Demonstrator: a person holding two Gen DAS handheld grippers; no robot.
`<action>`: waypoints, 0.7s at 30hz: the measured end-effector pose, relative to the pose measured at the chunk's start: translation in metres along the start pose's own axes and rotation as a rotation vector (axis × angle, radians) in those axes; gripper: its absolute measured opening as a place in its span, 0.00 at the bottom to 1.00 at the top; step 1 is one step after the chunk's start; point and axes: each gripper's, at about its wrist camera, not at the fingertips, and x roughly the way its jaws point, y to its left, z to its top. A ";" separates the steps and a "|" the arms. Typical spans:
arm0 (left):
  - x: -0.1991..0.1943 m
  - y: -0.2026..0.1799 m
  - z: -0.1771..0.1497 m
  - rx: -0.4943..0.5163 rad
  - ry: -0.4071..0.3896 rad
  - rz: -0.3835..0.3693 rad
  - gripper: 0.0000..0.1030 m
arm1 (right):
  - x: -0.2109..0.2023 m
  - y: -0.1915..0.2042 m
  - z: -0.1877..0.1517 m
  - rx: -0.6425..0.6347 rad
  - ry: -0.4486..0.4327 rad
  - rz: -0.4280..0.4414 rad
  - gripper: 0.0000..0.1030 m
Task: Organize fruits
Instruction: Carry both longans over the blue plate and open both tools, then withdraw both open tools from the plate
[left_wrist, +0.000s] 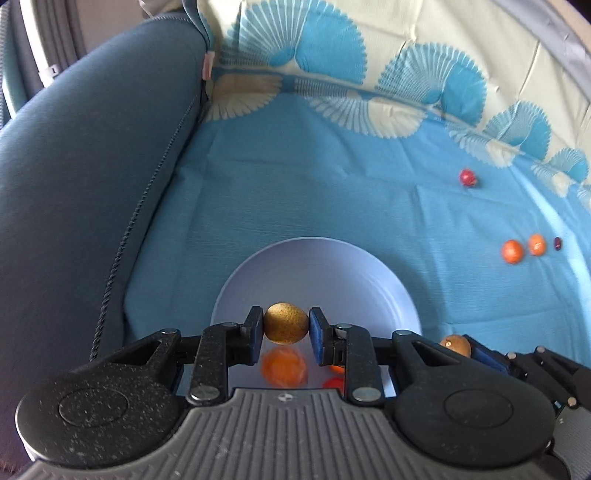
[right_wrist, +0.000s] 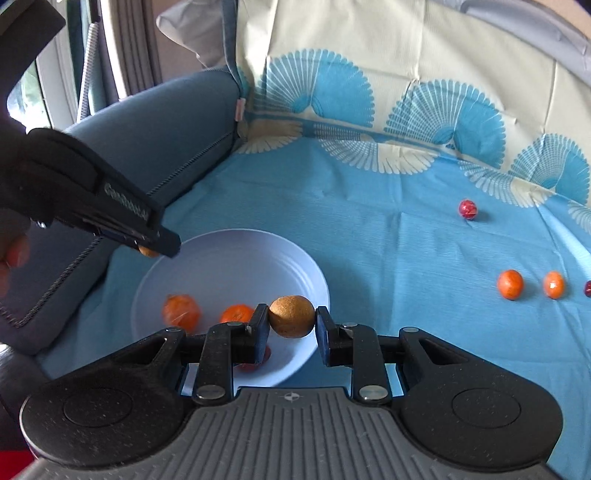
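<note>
My left gripper (left_wrist: 286, 328) is shut on a brown round fruit (left_wrist: 286, 323) above the white plate (left_wrist: 321, 266). My right gripper (right_wrist: 291, 321) is shut on another brown fruit (right_wrist: 291, 315) over the plate's right rim (right_wrist: 317, 273). The left gripper also shows in the right wrist view (right_wrist: 155, 248), over the plate's far left rim. Two orange fruits (right_wrist: 181, 312) (right_wrist: 238, 314) and a red one (right_wrist: 255, 363) lie in the plate. A red fruit (right_wrist: 468, 209), two orange fruits (right_wrist: 510, 283) (right_wrist: 554, 284) and a dark red one (right_wrist: 588, 288) lie on the blue cloth (right_wrist: 406, 258) to the right.
A grey-blue sofa armrest (left_wrist: 92, 184) rises along the left. The patterned cloth climbs the backrest (left_wrist: 369, 55) at the far side. The right gripper (left_wrist: 480, 350) with its brown fruit sits at the plate's lower right in the left wrist view.
</note>
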 end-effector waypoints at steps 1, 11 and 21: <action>0.008 -0.001 0.002 0.008 0.006 0.006 0.28 | 0.007 -0.002 0.002 0.001 0.007 0.001 0.27; 0.051 0.006 0.009 0.049 0.045 0.033 0.34 | 0.060 -0.002 0.005 0.008 0.061 0.010 0.28; -0.008 0.012 -0.006 0.067 -0.066 0.108 1.00 | 0.018 0.001 0.010 0.050 0.082 -0.003 0.85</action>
